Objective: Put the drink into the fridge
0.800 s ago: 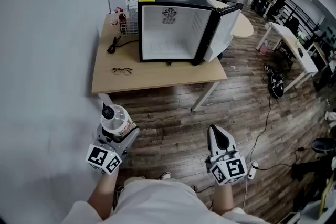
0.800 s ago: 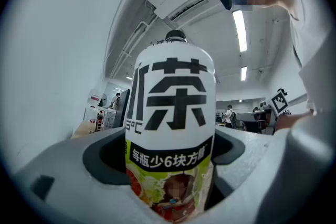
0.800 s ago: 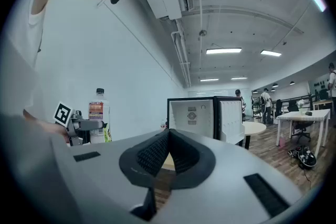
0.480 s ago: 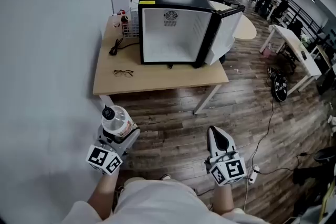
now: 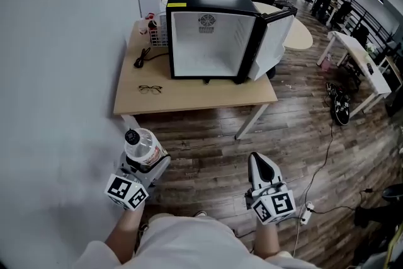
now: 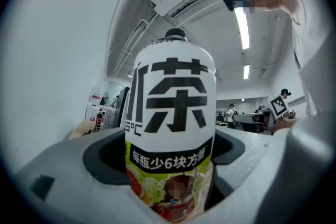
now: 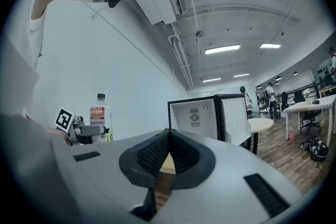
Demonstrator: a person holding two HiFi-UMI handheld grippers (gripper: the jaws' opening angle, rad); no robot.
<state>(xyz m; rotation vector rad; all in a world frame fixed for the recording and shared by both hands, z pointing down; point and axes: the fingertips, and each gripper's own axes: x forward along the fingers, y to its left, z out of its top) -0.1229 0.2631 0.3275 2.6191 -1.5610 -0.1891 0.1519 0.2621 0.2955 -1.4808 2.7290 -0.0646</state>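
A drink bottle (image 5: 141, 147) with a black cap and white label stands upright in my left gripper (image 5: 146, 162), whose jaws are shut on its lower body; it fills the left gripper view (image 6: 170, 128). My right gripper (image 5: 257, 159) is shut with nothing in it, its pads meeting at the tip (image 7: 167, 137). Both grippers hang level over the wood floor, short of the table. The black mini fridge (image 5: 211, 34) stands on the wooden table (image 5: 189, 97); its door (image 5: 275, 41) is swung open to the right and its white inside is bare. The right gripper view shows the fridge (image 7: 202, 118) and the bottle (image 7: 100, 115).
Glasses (image 5: 149, 89), a black cable (image 5: 143, 55) and a white rack (image 5: 157, 31) lie on the table left of the fridge. A white wall runs along the left. A round table (image 5: 301, 34), white desks (image 5: 356, 63), a bag (image 5: 342, 111) and people are at the right and back.
The table and fridge have slid slightly lower and to the right in the head view. Both grippers keep their places in the picture, and the bottle stays gripped.
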